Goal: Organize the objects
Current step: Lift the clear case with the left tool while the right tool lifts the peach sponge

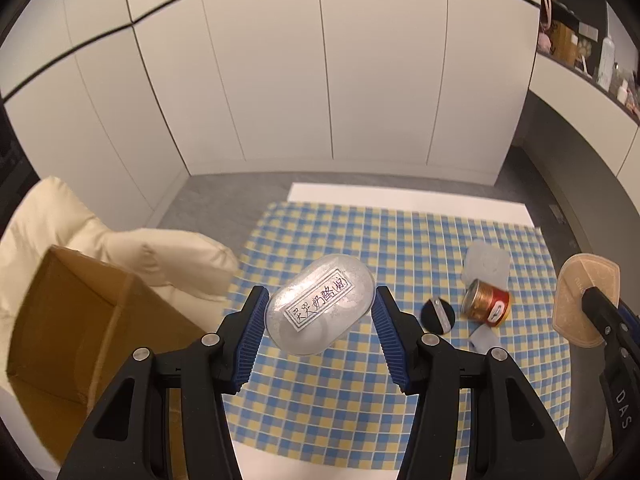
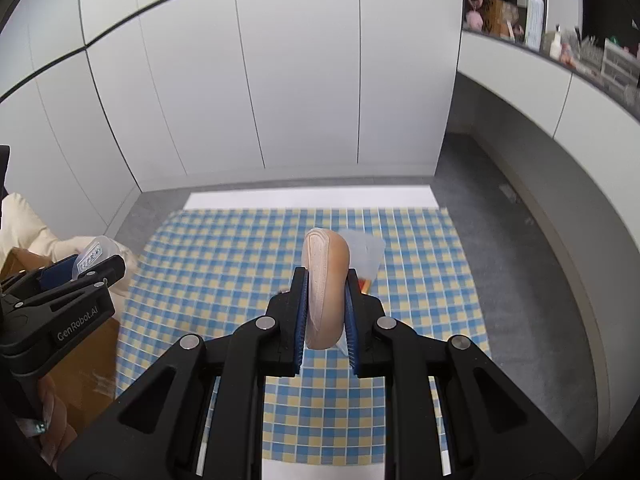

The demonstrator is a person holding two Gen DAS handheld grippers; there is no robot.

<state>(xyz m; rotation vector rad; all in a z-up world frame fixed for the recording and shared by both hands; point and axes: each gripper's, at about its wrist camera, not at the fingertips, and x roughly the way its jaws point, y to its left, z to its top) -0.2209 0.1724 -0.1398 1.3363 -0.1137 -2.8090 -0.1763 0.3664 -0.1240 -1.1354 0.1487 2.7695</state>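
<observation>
Above checkered cloth (image 1: pixel 360 400) | left claw (image 1: pixel 320 312) clamps frosted oval lid (image 1: pixel 320 304) | right claw (image 2: pixel 326 312) pinches beige ribbed pad (image 2: pixel 326 280)

Both feeds look evenly lit from here, soft indoor light from overhead, nothing blown out and no hard shadows on the checkered cloth (image 1: pixel 400 248). I only get mild sheen on the clear plastic container (image 1: pixel 318 304) and the metal can (image 1: pixel 486 302). Fisheye warp is heavy: the white cabinet doors (image 2: pixel 280 80) bow outward and the corners go black. The middle is sharp enough to read the label, while the cardboard box (image 1: pixel 80 320) and the shelf clutter (image 2: pixel 560 40) smear toward the edges.
</observation>
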